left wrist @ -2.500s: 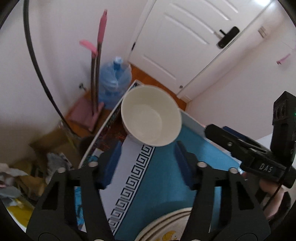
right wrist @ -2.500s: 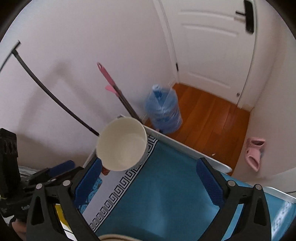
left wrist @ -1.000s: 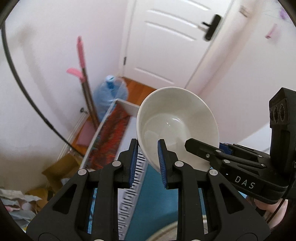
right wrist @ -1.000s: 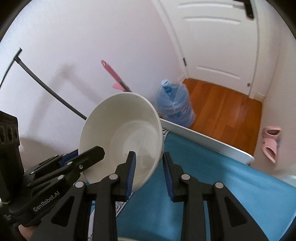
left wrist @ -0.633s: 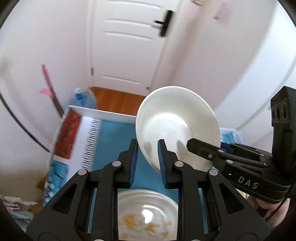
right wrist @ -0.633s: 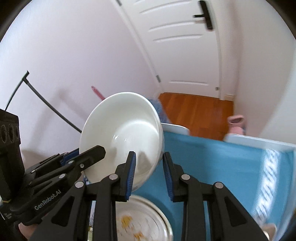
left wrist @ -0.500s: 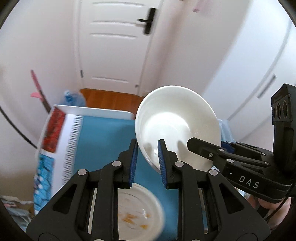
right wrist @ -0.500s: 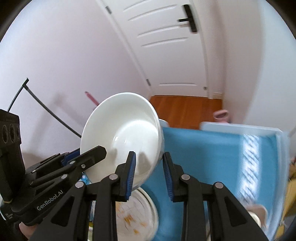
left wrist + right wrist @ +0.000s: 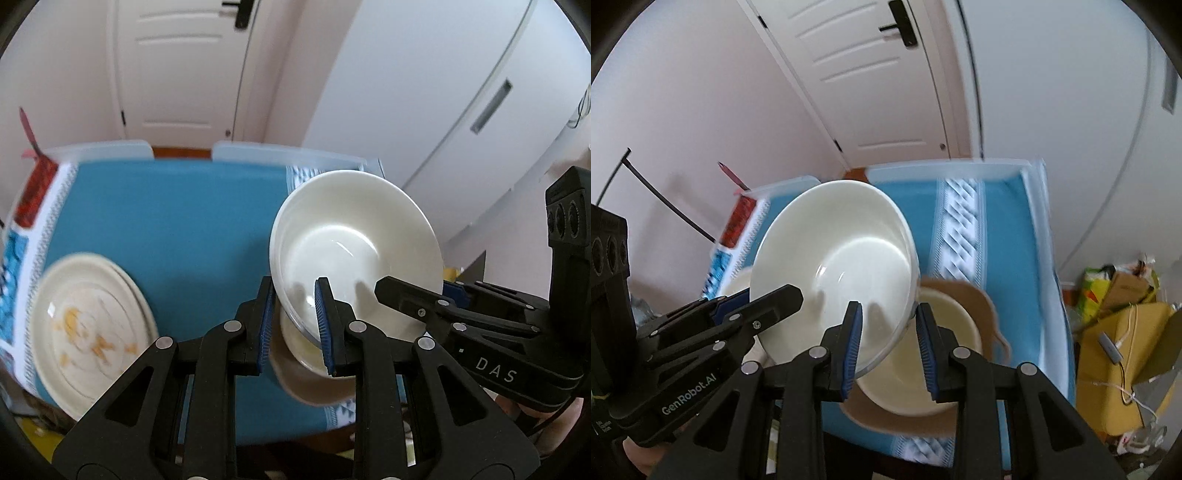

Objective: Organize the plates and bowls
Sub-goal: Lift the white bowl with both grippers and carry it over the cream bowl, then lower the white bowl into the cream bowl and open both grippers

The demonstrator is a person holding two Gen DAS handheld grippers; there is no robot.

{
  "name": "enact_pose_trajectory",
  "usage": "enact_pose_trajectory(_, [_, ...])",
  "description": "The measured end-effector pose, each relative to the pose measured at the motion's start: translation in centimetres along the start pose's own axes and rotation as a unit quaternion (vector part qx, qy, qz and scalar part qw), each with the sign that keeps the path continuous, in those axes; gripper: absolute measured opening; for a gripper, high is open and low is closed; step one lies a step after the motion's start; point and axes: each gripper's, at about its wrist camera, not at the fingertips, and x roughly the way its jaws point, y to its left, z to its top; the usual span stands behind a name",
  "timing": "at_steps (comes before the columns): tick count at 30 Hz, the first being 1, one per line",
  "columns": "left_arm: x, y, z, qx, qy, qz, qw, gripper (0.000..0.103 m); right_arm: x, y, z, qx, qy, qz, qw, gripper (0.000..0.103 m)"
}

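A white bowl (image 9: 354, 236) is held in the air, tilted, above the blue-clothed table. My left gripper (image 9: 293, 325) is shut on its left rim. My right gripper (image 9: 888, 339) is shut on its right rim; the bowl also shows in the right wrist view (image 9: 834, 266). Right under it a cream bowl (image 9: 942, 354) sits on a brown plate (image 9: 979, 306); both are partly hidden by the held bowl. A cream plate with orange marks (image 9: 88, 325) lies at the table's near left.
The table (image 9: 177, 214) has a white raised rim at the far side. A white door (image 9: 177, 66) and a white cabinet (image 9: 443, 92) stand behind. Cardboard boxes and cables (image 9: 1123, 332) lie on the floor at the right.
Both grippers closed on the bowl's rim at the far left corner, lifted it and carried it right and nearer. It now hangs over the cream bowl on the brown plate.
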Motion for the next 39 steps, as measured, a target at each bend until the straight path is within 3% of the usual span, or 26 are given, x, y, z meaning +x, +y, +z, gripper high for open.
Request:
enact_pose_trajectory(13, [5.0,-2.0,-3.8,0.022,0.047,0.042,0.9978,0.019,3.3,-4.2,-3.8,0.001,0.035,-0.011,0.999,0.027])
enact_pose_trajectory(25, [5.5,-2.8,-3.5,0.058,0.051,0.101,0.9920,0.019,3.5,-3.7,-3.9,-0.044,0.029,-0.029,0.998,0.027])
enact_pose_trajectory(39, [5.9,-3.1,-3.0,0.079,0.054,0.127,0.9873,0.019,3.6,-3.2,-4.0,-0.054,0.029,-0.038,0.997,0.027])
